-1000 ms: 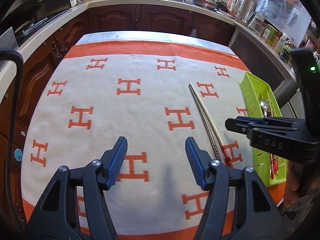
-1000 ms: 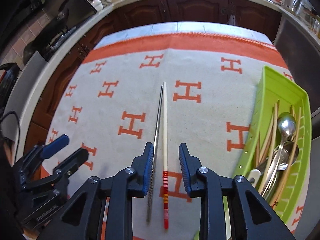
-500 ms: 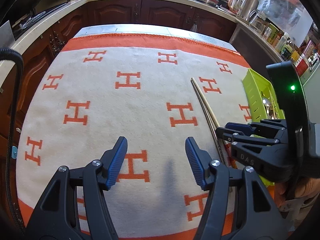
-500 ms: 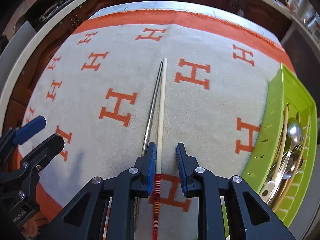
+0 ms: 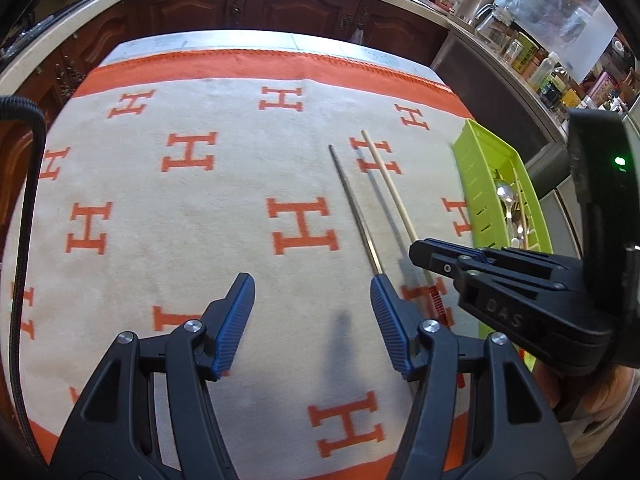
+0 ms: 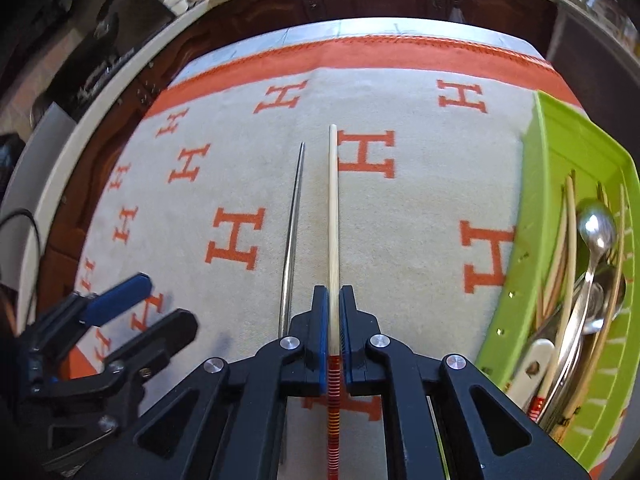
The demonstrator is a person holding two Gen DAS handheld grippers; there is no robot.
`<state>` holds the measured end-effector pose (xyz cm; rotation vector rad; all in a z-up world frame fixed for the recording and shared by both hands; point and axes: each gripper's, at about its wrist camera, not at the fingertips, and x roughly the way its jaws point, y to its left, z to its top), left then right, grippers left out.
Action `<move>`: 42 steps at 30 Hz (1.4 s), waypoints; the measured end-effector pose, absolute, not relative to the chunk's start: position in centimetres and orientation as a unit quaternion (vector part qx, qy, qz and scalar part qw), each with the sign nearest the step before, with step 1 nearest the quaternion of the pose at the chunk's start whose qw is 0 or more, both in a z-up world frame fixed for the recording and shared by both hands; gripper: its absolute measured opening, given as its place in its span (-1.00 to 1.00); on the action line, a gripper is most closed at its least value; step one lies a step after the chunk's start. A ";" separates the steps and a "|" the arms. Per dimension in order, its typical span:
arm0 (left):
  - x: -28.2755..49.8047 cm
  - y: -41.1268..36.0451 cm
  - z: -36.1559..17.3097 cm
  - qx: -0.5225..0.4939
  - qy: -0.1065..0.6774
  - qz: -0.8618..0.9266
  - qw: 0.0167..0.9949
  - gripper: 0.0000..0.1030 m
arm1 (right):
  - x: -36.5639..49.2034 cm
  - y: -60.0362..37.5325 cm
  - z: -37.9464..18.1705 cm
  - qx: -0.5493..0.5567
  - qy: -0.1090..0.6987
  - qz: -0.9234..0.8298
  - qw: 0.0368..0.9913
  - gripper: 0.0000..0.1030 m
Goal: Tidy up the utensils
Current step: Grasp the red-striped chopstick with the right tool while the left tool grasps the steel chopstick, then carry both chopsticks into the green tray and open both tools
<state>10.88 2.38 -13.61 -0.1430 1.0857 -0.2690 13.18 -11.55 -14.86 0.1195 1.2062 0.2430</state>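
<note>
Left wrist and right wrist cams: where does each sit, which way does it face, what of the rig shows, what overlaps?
Left wrist: on the left gripper, tilted down over the blanket; its open fingers, the right gripper and part of a hand show.
Right wrist: on the right gripper, tilted down along the wooden chopstick it grips; left gripper at lower left.
Shared: both chopsticks, including the metal chopstick, the green tray, blanket, cabinets.

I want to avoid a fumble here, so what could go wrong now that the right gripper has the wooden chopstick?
1. The right gripper clamps the wooden chopstick near its striped end, so the long free end could swing or slip when lifted.
2. The metal chopstick lies close alongside and could get dragged.
3. The green tray already holds spoons and chopsticks, so the chopstick might catch on them.
</note>
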 end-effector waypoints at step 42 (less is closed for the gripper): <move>10.3 -6.2 -7.2 -0.040 0.498 -0.202 0.842 -0.93 | 3.8 -27.6 -8.0 0.277 0.444 0.094 0.847 -0.90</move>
